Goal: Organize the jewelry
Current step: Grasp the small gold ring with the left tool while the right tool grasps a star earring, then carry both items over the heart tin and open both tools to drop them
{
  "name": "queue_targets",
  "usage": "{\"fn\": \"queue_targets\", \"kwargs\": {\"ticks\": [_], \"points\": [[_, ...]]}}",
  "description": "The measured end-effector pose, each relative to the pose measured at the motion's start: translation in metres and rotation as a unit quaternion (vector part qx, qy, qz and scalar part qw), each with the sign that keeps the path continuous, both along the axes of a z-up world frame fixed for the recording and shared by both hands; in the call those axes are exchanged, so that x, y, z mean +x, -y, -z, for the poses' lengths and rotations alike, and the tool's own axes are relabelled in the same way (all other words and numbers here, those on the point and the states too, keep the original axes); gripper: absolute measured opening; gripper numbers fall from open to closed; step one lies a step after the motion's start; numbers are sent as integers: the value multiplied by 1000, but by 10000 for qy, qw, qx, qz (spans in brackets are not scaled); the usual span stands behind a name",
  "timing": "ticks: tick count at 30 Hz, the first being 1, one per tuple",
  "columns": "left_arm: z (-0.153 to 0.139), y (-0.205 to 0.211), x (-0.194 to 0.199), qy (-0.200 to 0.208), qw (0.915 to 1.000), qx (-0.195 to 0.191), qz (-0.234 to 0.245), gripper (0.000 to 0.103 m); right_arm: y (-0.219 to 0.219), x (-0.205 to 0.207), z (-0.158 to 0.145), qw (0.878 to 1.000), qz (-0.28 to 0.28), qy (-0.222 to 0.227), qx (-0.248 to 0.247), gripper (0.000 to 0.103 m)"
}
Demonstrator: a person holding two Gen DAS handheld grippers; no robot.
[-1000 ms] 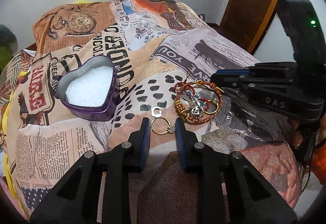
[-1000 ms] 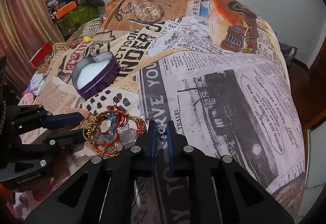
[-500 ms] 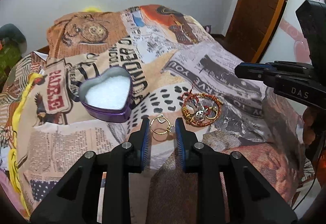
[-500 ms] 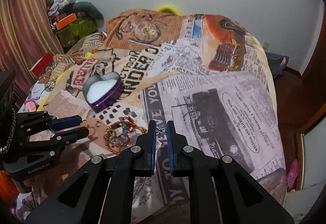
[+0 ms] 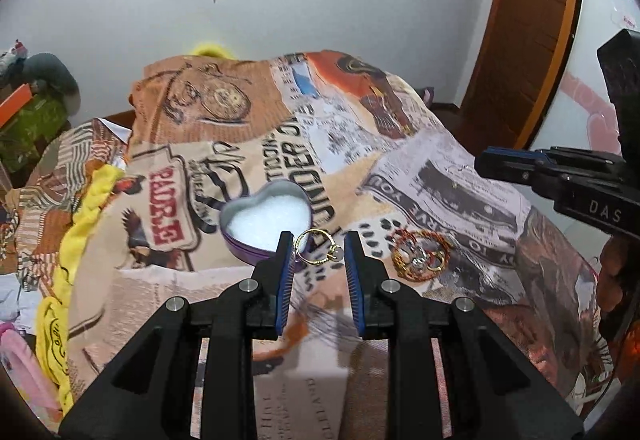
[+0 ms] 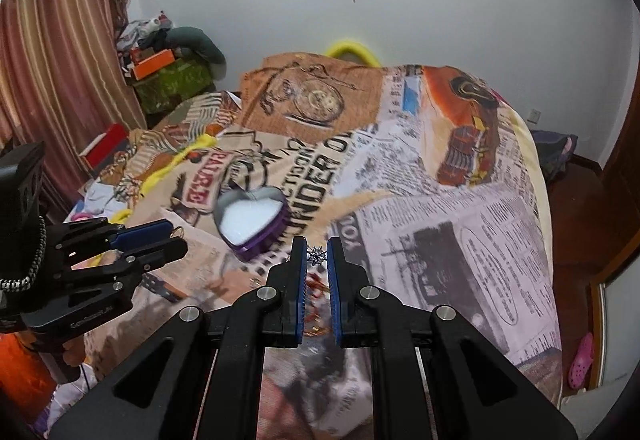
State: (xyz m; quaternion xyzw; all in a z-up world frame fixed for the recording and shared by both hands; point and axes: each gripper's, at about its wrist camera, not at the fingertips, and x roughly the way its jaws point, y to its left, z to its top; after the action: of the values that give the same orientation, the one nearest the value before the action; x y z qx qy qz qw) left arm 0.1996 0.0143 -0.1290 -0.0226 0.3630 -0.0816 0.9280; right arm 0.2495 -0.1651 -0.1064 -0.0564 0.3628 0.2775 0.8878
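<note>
1. gold ring (image 5: 318, 248) is gripped by the left hand-held gripper (image 5: 318, 246), lifted above the bed (image 5: 400, 175).
2. heart tin (image 5: 267, 217) is seen just ahead-left, nearer this hand.
3. a silver star charm (image 6: 316, 255) is pinched by the right hand-held gripper (image 6: 317, 254).

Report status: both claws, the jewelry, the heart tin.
Left claw shut on gold ring. Right claw shut on silver star piece. Heart tin open, ahead. Bracelet pile on bedspread.
</note>
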Motion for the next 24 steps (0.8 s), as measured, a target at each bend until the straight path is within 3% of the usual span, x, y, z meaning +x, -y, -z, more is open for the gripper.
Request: {"fn": "queue_targets", "kwargs": {"ticks": [12,24], "points": [[-14,-34,11,280,9990,52,-347,24,-43,4,-11,9992,-331,98,192,9],[7,-58,46,145,9986,58,-500,24,-82,28,1,9984,-533,-116,168,9]]}}
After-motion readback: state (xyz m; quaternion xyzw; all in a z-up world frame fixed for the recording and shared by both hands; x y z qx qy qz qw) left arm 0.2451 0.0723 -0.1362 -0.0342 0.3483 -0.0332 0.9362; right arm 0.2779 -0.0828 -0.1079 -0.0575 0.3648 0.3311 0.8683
